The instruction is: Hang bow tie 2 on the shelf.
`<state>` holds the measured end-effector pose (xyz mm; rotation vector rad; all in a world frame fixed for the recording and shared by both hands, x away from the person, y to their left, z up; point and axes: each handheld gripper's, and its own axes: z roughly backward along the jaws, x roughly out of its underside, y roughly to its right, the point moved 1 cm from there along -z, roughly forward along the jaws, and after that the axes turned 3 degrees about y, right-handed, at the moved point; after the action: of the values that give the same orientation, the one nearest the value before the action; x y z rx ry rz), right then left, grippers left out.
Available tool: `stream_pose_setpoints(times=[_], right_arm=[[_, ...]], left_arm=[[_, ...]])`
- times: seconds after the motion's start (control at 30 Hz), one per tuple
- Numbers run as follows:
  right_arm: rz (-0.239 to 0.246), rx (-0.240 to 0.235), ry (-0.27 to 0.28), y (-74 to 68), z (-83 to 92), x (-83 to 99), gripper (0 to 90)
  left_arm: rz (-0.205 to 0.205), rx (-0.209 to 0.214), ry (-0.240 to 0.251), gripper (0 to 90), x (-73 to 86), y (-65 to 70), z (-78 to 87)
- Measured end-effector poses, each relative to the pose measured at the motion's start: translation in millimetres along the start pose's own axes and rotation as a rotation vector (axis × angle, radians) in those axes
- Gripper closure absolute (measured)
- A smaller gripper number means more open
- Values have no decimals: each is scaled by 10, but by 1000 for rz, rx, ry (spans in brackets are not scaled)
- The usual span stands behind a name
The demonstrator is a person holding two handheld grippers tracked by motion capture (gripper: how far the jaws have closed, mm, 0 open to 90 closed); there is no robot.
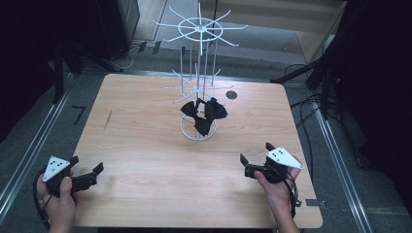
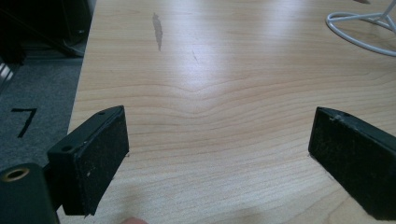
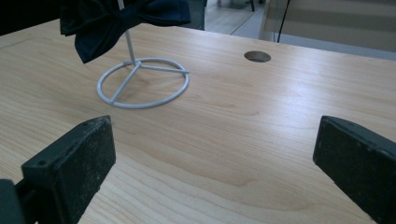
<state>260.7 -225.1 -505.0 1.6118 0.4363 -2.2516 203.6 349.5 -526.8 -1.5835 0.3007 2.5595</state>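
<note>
A white wire display rack (image 1: 199, 30) stands at the middle of the wooden table (image 1: 145, 145), with black bow ties (image 1: 204, 114) hanging low on it above its round base. My left gripper (image 1: 87, 164) is at the table's front left edge, open and holding nothing. Over the front right of the table my right gripper (image 1: 256, 152) is also open, nothing between its jaws. In the left gripper view the left gripper (image 2: 218, 121) has bare wood between its jaws and the rack base (image 2: 359, 16) far off. The right gripper (image 3: 215, 130) faces the rack base (image 3: 140, 104) and a bow tie (image 3: 107, 23).
A round cable hole (image 1: 231, 94) lies in the tabletop right of the rack, also the hole (image 3: 257, 56) in the right gripper view. A dark mark (image 2: 158, 30) streaks the wood at the left. Dark stands and cables surround the table on the floor.
</note>
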Motion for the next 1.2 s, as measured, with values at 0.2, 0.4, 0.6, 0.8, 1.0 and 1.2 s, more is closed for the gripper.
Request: stream_pose_setpoints(times=[0.2,0.4,0.6,0.8,1.0,1.2], right_arm=[[-14,18,-6,85,52,52,0],[-15,38,-8,163,100,98,0],[-25,53,-12,253,153,152,0],[-32,73,-23,345,229,203,0],[-28,87,-36,437,297,272,0],[-42,108,-47,553,373,355,0]], left_arm=[[0,1,0,58,0,-2,1],[0,1,0,58,0,-3,2],[2,0,2,58,0,-3,1],[3,0,2,58,0,-3,1],[2,-2,2,58,0,-4,1],[1,-3,2,58,0,-3,3]])
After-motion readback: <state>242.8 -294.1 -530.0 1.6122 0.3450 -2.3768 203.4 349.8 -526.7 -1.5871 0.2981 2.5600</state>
